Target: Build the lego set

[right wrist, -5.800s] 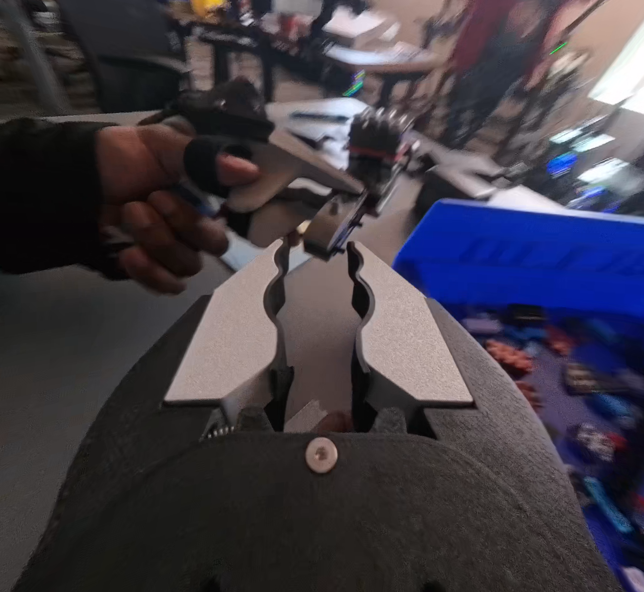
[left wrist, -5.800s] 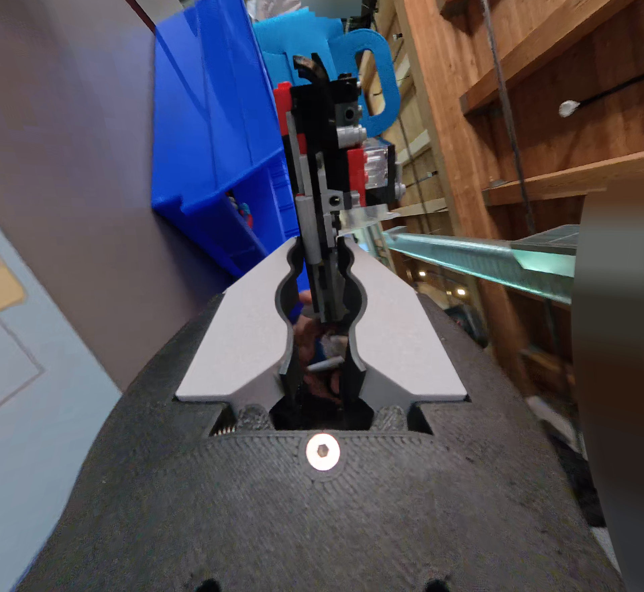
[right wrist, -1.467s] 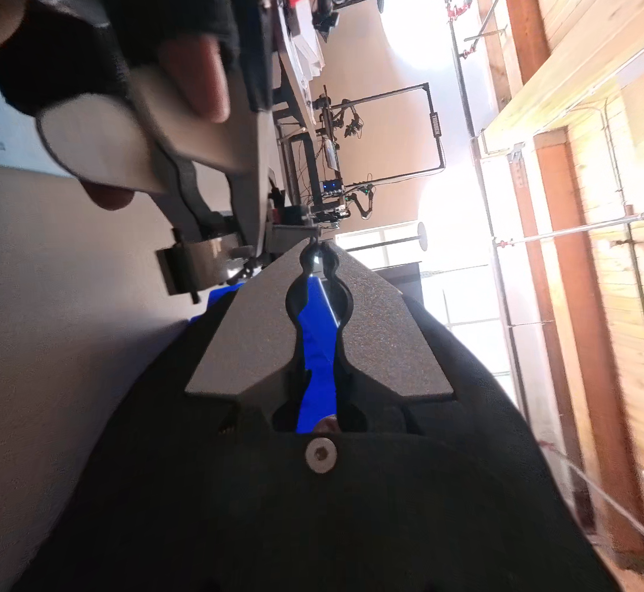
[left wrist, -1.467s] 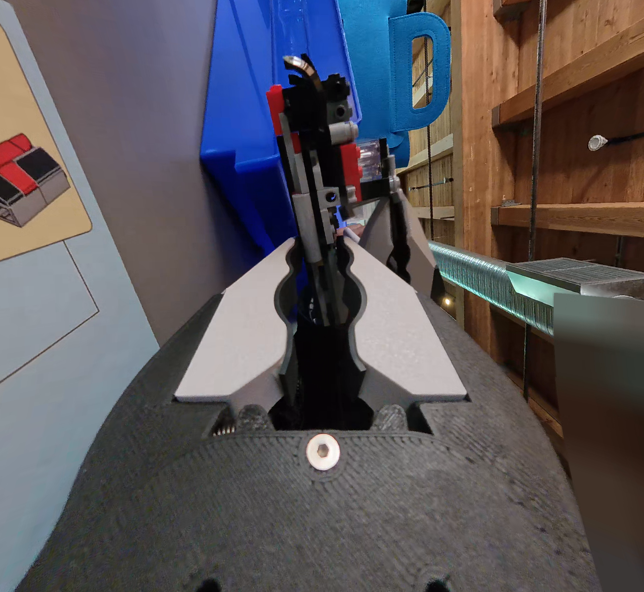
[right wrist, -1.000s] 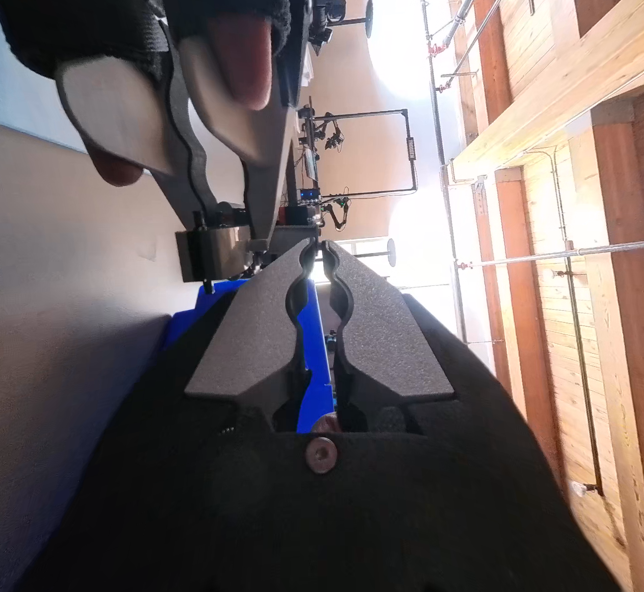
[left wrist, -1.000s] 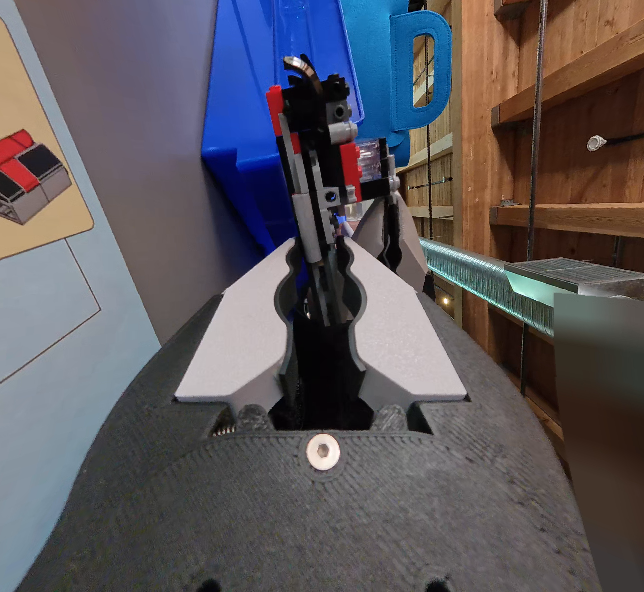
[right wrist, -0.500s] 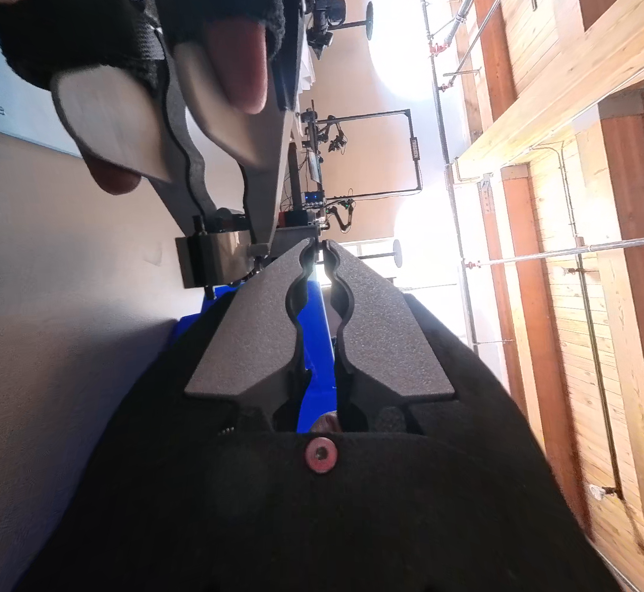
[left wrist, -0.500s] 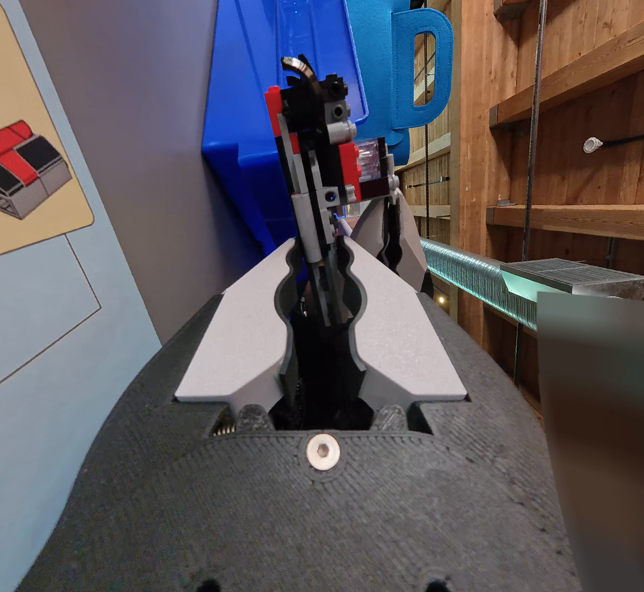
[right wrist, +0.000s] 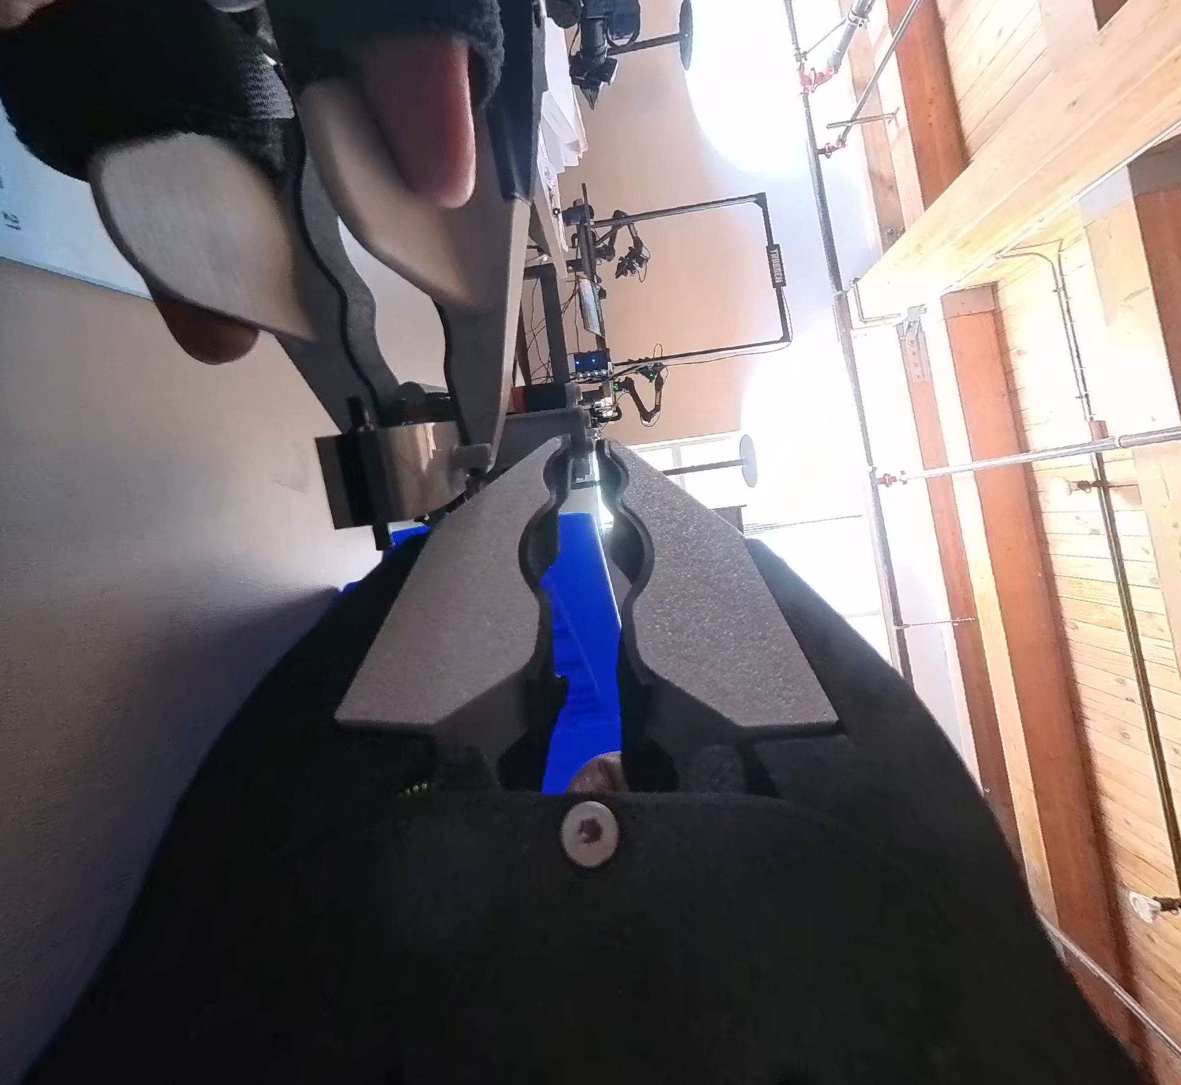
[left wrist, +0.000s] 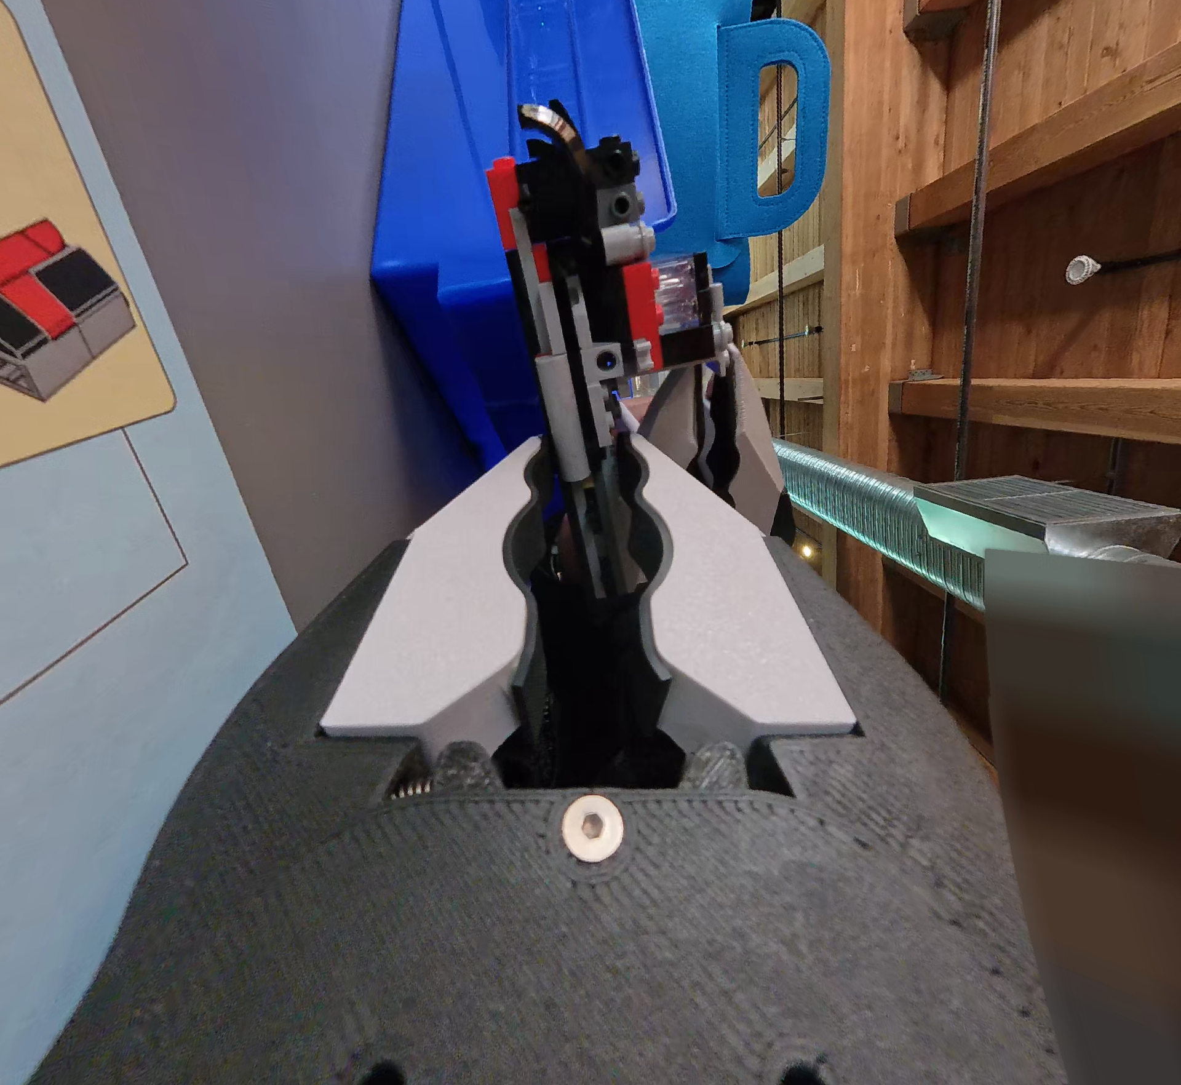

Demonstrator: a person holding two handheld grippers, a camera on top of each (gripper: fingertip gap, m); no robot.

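My left gripper (left wrist: 585, 447) is shut on the lower end of a tall black, red and grey lego model (left wrist: 575, 262) and holds it up in front of the camera. In the right wrist view the left gripper (right wrist: 428, 409), held by a gloved hand (right wrist: 396, 64), grips the model (right wrist: 383, 473) from the upper left. My right gripper (right wrist: 585, 450) is almost closed with a small dark piece between its tips, right against the model's edge. The right gripper (left wrist: 721, 390) also shows just behind the model's black plate.
A blue bin (left wrist: 511, 96) and a blue felt bag (left wrist: 735, 96) are behind the model. The instruction sheet (left wrist: 64, 351) lies on the grey table (left wrist: 255, 159). The bin (right wrist: 578, 575) shows between my right fingers. Wooden shelving (left wrist: 1022, 223) is at the right. My right fingertips sit around 4 centimeters from my left ones.
Over the last seconds the right gripper closed and came up to the model's side. In the last second its tips parted slightly. The left gripper has held the model almost still.
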